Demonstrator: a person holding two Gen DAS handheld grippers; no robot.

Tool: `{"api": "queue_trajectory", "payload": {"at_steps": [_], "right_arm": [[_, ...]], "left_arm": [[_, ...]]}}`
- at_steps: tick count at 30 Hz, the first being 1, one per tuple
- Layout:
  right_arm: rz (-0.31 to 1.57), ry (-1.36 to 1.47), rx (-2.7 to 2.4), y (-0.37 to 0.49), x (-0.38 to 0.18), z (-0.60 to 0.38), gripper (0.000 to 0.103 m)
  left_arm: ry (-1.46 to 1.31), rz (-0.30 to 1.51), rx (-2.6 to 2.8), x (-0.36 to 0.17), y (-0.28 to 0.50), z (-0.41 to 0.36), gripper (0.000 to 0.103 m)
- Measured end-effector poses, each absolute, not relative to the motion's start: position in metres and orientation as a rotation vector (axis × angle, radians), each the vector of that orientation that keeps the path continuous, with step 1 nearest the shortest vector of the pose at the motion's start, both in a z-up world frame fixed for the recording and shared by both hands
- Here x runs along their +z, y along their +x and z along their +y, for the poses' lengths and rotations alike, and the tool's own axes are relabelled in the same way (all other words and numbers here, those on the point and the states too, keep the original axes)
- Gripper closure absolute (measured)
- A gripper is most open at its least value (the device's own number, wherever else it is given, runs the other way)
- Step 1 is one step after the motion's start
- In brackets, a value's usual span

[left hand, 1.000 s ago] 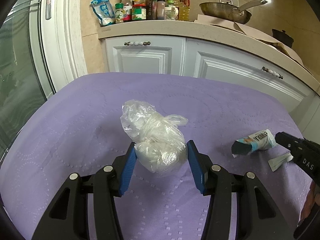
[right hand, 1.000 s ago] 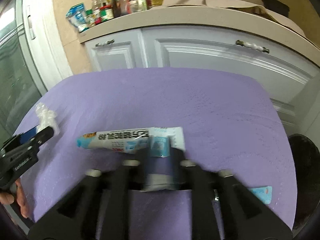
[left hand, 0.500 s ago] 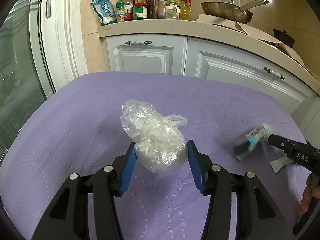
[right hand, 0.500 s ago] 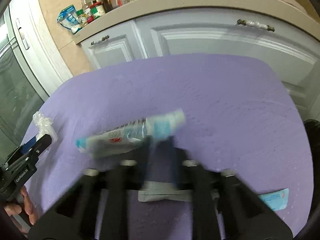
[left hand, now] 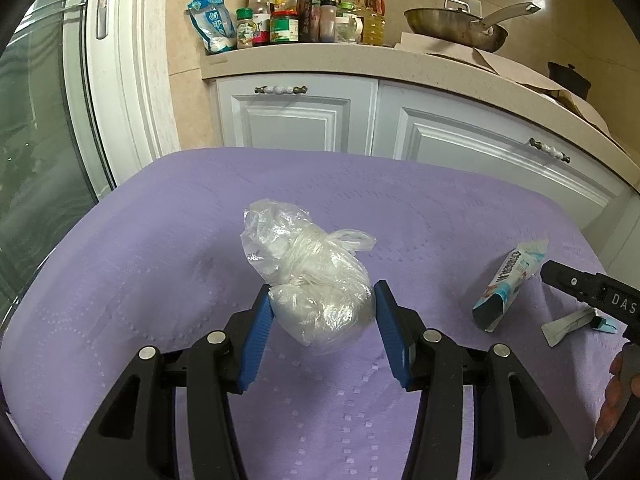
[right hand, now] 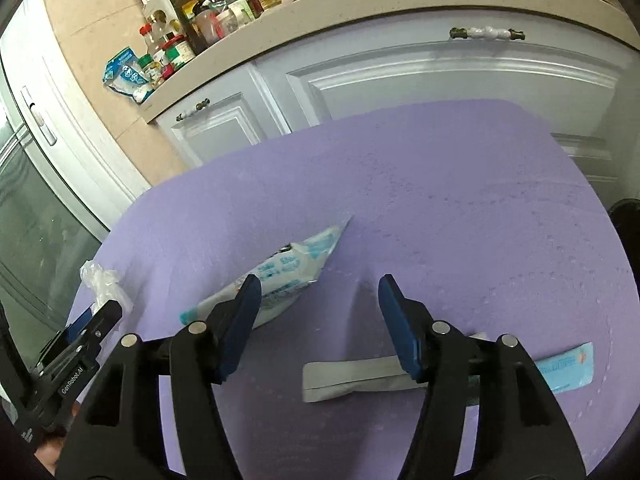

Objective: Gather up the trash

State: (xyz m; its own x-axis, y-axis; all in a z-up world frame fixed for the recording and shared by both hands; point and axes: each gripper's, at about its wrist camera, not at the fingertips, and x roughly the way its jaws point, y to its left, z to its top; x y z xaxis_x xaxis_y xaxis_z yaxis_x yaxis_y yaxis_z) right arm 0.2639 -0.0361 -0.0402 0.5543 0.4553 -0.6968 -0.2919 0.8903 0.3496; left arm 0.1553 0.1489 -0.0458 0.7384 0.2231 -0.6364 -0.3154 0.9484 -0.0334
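Observation:
My left gripper [left hand: 322, 300] is shut on a crumpled clear plastic bag [left hand: 308, 276], held just above the purple table cloth [left hand: 160, 264]. A blue-and-white snack wrapper [right hand: 280, 276] lies on the cloth by my right gripper's left finger; it also shows in the left wrist view [left hand: 508, 284]. My right gripper [right hand: 320, 292] is open and empty above the cloth. A grey wrapper strip [right hand: 352, 376] and a light blue sachet [right hand: 564, 372] lie under its right finger.
White kitchen cabinets [left hand: 304, 120] stand behind the table, with bottles and jars [left hand: 288, 20] and a pan [left hand: 456, 24] on the counter. A glass door [left hand: 36, 160] is at the left. A dark bin [right hand: 628, 224] shows at the table's right edge.
My right gripper has opened and let go of the blue-and-white wrapper, which now lies on the cloth. The left gripper still holds the bag in place.

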Motion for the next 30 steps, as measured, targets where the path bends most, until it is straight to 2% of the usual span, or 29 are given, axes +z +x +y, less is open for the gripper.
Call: {"api": "queue_trajectory", "payload": {"at_steps": [3,10,19,20,22,23,25,28,30], "right_arm": [[0.876,0.197,0.442,0.263,-0.039,-0.025,0.042],[0.883,0.175,0.4,0.259,-0.043,0.002,0.032],[0.891,0.168,0.385,0.259,-0.045,0.029,0.029],[0.889,0.153,0.38,0.258,-0.045,0.032,0.032],[0.898,0.124,0.385,0.256,-0.047,0.035,0.058],[0.905,0.125,0.391,0.256,-0.049,0.035,0.064],[0.923,0.123,0.405,0.255,-0.051,0.035,0.086],[0.894,0.086,0.402,0.248,-0.046,0.032,0.094],[0.876,0.072,0.399,0.243,-0.042,0.031,0.095]], "left_arm": [[-0.14,0.67,0.307,-0.044,0.152,0.153,0.053],[-0.119,0.644,0.364,-0.039,0.14,0.176,0.053],[-0.161,0.642,0.401,-0.04,0.132,0.203,0.053],[-0.164,0.642,0.401,-0.04,0.131,0.204,0.053],[-0.166,0.642,0.399,-0.041,0.129,0.205,0.053],[-0.167,0.642,0.396,-0.041,0.129,0.205,0.053],[-0.169,0.643,0.39,-0.041,0.128,0.205,0.053],[-0.172,0.64,0.376,-0.04,0.128,0.201,0.053],[-0.166,0.639,0.368,-0.04,0.128,0.197,0.053]]}}
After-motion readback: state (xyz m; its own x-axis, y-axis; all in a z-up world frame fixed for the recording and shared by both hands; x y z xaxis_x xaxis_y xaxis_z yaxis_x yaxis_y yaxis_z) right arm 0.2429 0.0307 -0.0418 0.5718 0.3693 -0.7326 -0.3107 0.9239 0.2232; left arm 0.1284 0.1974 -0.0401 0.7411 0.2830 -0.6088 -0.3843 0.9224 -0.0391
